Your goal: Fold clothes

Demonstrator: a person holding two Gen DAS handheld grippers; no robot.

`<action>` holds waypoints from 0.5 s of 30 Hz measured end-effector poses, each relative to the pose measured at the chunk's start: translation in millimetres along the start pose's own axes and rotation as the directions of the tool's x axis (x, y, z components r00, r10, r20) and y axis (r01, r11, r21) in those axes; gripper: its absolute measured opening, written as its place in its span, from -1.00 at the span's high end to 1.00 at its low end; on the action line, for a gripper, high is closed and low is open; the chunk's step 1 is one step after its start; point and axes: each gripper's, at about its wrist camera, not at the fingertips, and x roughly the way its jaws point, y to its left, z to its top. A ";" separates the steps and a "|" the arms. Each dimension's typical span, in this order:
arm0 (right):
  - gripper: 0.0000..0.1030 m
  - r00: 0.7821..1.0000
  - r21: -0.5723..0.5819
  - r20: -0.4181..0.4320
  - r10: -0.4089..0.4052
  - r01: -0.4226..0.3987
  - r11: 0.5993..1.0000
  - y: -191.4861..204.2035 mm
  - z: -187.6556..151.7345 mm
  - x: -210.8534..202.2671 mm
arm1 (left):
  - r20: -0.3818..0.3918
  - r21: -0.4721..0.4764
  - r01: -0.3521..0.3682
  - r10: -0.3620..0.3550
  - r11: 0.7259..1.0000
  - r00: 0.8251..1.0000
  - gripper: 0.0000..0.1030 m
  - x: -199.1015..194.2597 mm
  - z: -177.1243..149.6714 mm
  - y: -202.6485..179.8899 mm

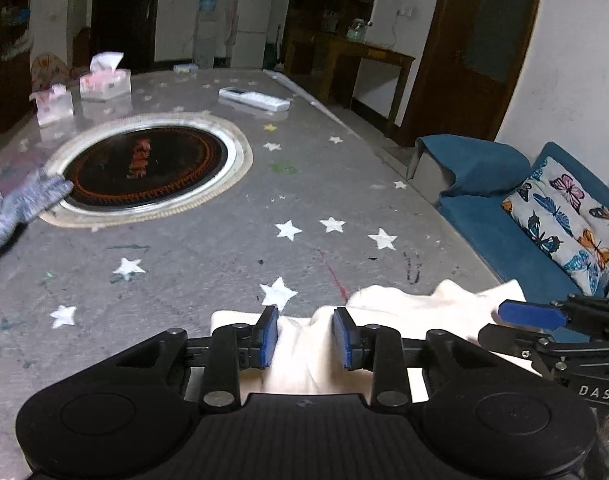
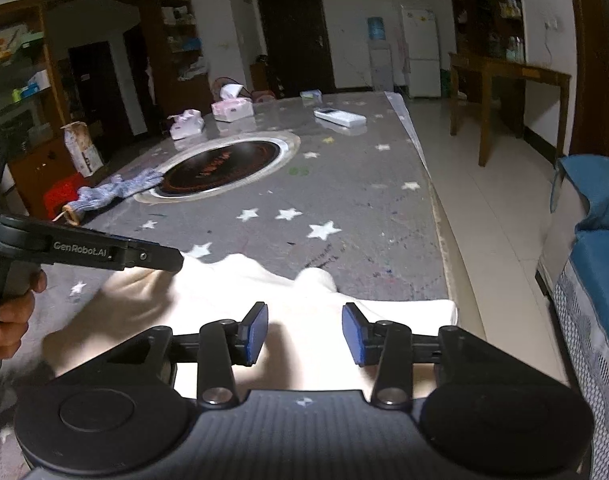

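Note:
A cream garment (image 1: 404,304) lies crumpled at the near edge of the grey star-patterned table (image 1: 224,248). My left gripper (image 1: 306,336) has a raised ridge of this cloth filling the gap between its blue pads, which press on it from both sides. In the right wrist view the same garment (image 2: 264,288) spreads flat under my right gripper (image 2: 304,334). Its jaws stand apart and the pads do not press the cloth. The left gripper (image 2: 172,262) shows at the left with its tip on the cloth, held by a hand (image 2: 8,320). The right gripper (image 1: 516,326) shows at the left wrist view's right edge.
A round black hotplate (image 1: 144,164) is set into the table's middle, with a blue-grey knit glove (image 2: 112,192) beside it. Tissue boxes (image 1: 104,84) and a white remote (image 1: 254,99) lie further back. A blue sofa (image 1: 496,236) with a butterfly cushion stands past the table's right edge.

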 end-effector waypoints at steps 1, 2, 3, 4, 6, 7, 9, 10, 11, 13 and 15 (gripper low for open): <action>0.19 1.000 -0.010 0.003 0.005 -0.005 1.000 2.3 -0.7 -4.8 | 0.006 0.020 -0.005 0.005 1.000 1.000 0.36 -4.7 -2.9 -2.7; 0.18 1.000 -0.018 0.003 0.010 -0.010 1.000 4.4 -2.3 -8.9 | 0.013 0.041 -0.017 0.016 0.999 1.000 0.36 -9.2 -6.1 -5.4; 0.17 1.000 -0.024 0.000 0.016 -0.016 1.000 6.4 -4.6 -12.5 | 0.018 0.057 -0.032 0.031 0.998 0.999 0.36 -13.2 -9.9 -7.3; 0.17 1.000 -0.029 -0.002 0.021 -0.021 0.999 8.5 -6.9 -16.1 | 0.021 0.066 -0.052 0.050 0.997 0.999 0.36 -16.6 -14.5 -7.9; 0.15 0.999 -0.038 -0.006 0.032 -0.032 0.999 12.2 -13.0 -22.8 | 0.014 0.056 -0.073 0.072 0.996 0.997 0.36 -22.1 -22.9 -5.8; 0.14 0.999 -0.043 -0.009 0.035 -0.036 0.998 14.0 -16.2 -25.8 | 0.006 0.044 -0.077 0.077 0.996 0.997 0.36 -24.2 -27.0 -3.8; 0.14 0.999 -0.057 -0.017 0.040 -0.041 0.998 17.2 -22.6 -29.8 | -0.012 0.015 -0.075 0.075 0.997 0.997 0.36 -26.6 -34.9 0.5; 0.14 0.999 -0.064 -0.021 0.041 -0.042 0.997 18.6 -25.6 -30.6 | -0.017 0.001 -0.074 0.074 0.997 0.997 0.35 -27.8 -39.0 2.2; 0.13 0.999 -0.073 -0.024 0.040 -0.042 0.996 19.9 -28.1 -31.3 | -0.018 -0.014 -0.074 0.073 0.997 0.997 0.34 -29.4 -41.9 3.8; -0.01 0.999 -0.093 -0.026 0.035 -0.038 0.995 22.2 -32.1 -32.4 | -0.019 -0.046 -0.065 0.064 0.997 0.998 0.34 -32.8 -45.0 6.9; -0.02 0.999 -0.117 -0.027 0.032 -0.035 0.993 24.4 -35.0 -33.4 | -0.020 -0.078 -0.055 0.054 0.995 0.998 0.34 -35.8 -47.7 10.1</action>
